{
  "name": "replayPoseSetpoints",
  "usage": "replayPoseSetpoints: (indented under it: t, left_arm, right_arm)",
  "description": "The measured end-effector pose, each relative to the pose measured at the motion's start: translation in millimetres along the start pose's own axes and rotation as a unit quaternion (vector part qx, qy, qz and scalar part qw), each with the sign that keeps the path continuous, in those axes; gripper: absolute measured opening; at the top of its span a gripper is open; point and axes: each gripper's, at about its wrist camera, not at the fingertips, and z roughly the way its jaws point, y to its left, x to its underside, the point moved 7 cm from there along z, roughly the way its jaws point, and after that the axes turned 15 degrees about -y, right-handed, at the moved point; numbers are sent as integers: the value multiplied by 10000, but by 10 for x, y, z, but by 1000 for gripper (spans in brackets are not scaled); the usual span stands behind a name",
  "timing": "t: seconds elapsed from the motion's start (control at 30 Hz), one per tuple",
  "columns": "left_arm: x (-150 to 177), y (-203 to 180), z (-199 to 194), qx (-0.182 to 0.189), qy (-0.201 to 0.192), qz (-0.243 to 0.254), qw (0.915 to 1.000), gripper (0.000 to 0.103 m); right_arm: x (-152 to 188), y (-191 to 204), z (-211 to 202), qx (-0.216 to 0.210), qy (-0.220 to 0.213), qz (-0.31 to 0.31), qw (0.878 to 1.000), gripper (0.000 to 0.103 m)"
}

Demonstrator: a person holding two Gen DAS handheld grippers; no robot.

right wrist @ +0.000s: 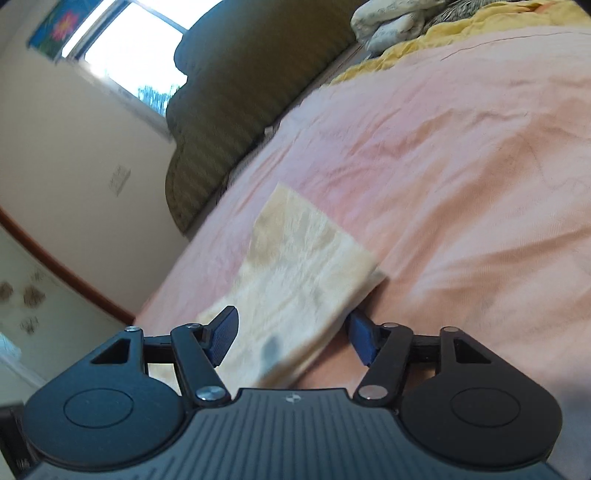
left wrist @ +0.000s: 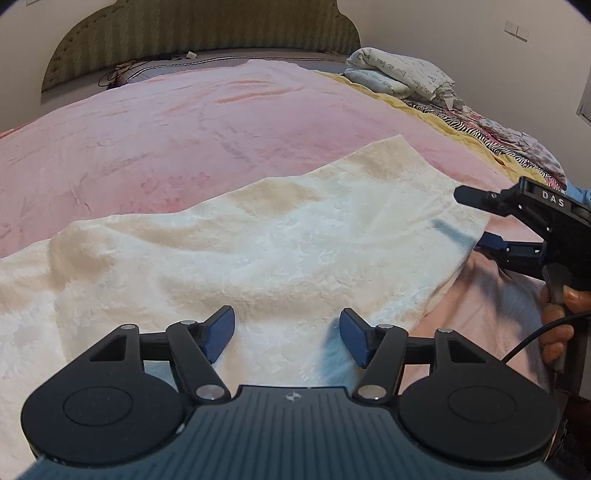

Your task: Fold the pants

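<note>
The cream pants (left wrist: pixel 258 229) lie flat on the bed (left wrist: pixel 184 122), long axis running away toward the headboard. Left gripper (left wrist: pixel 287 338) hovers over their near end, fingers apart. Right gripper (right wrist: pixel 291 339), fingers also apart, straddles their side edge, nearer to a grasp.

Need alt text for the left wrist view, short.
Cream fleece pants lie spread on a pink bedspread, with the left gripper open just above them, nothing between its blue pads. At right, the right gripper straddles the pants' edge, open; a dark headboard and piled bedding sit behind.
</note>
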Motion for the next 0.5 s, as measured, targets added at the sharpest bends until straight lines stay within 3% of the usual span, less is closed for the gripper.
replayPoseSetpoints:
  t: [0.1, 0.17, 0.2, 0.27, 0.3, 0.37, 0.4, 0.5]
  left_arm:
    - [-47, 41, 0, 81, -28, -246, 9997, 66]
    - [-101, 106, -6, 155, -105, -601, 9980, 66]
    - [-131, 155, -12, 226, -144, -829, 9962, 66]
    - [-194, 262, -36, 393, -198, -1343, 9900, 66]
    - [-223, 321, -50, 507, -228, -1663, 9845, 66]
    - [-274, 438, -67, 785, -286, -2319, 9691, 66]
    - [-299, 490, -69, 932, -311, -2661, 9589, 68]
    - [-392, 567, -35, 1512, -352, -3672, 9171, 75]
  right_arm:
    - [-71, -36, 114, 90, -204, 167, 9996, 60]
    - [-99, -61, 183, 142, -190, 266, 9994, 44]
    - [-104, -81, 222, 131, -169, 271, 9994, 21]
    - [-101, -99, 255, 120, -128, 337, 9993, 19]
    - [-108, -20, 242, 88, -171, 89, 9998, 18]
    - [-107, 303, 177, -14, -281, -1046, 9941, 18]
    - [-65, 537, 142, -126, -325, -1758, 9838, 17]
    - [234, 1153, 65, -598, -217, -3482, 9353, 17]
